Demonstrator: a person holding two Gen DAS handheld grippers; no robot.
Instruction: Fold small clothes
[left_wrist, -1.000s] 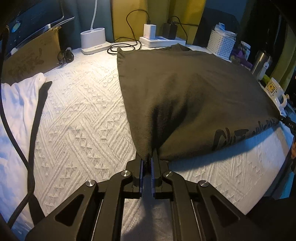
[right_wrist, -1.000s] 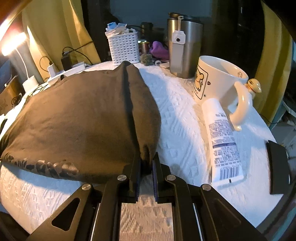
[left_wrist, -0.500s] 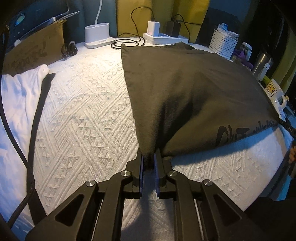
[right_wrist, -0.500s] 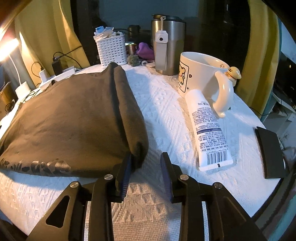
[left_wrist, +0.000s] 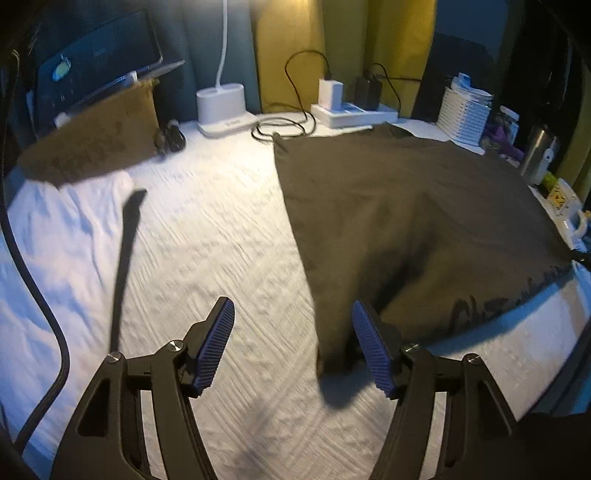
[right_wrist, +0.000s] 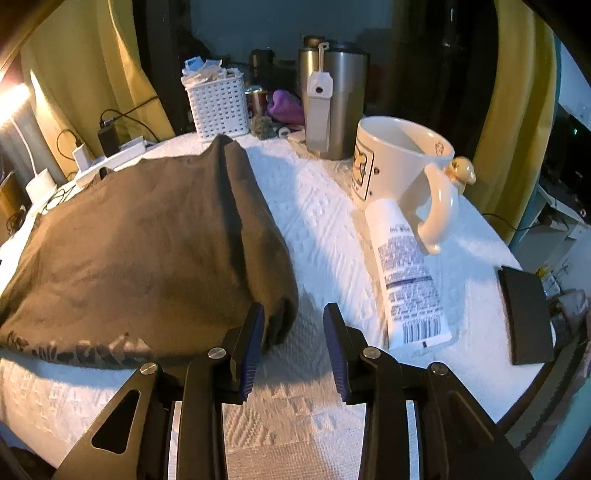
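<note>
A dark brown garment (left_wrist: 413, 221) lies folded flat on the white textured cloth (left_wrist: 221, 258), with black print along its near edge. My left gripper (left_wrist: 293, 314) is open and empty, just off the garment's near left corner. In the right wrist view the same garment (right_wrist: 140, 243) fills the left side. My right gripper (right_wrist: 293, 317) is open and empty, with the garment's near right corner lying against its left finger.
A white garment (left_wrist: 55, 236) and a black cable (left_wrist: 37, 295) lie at the left. A lamp base (left_wrist: 221, 107), chargers and a white basket (left_wrist: 465, 110) line the back. A mug (right_wrist: 402, 166), a tube (right_wrist: 406, 273), a steel tumbler (right_wrist: 332, 99) and a black pad (right_wrist: 524, 314) sit at the right.
Both grippers have opened and let go of the garment's near corners. The garment now lies flat. The left gripper has pulled back and to the left.
</note>
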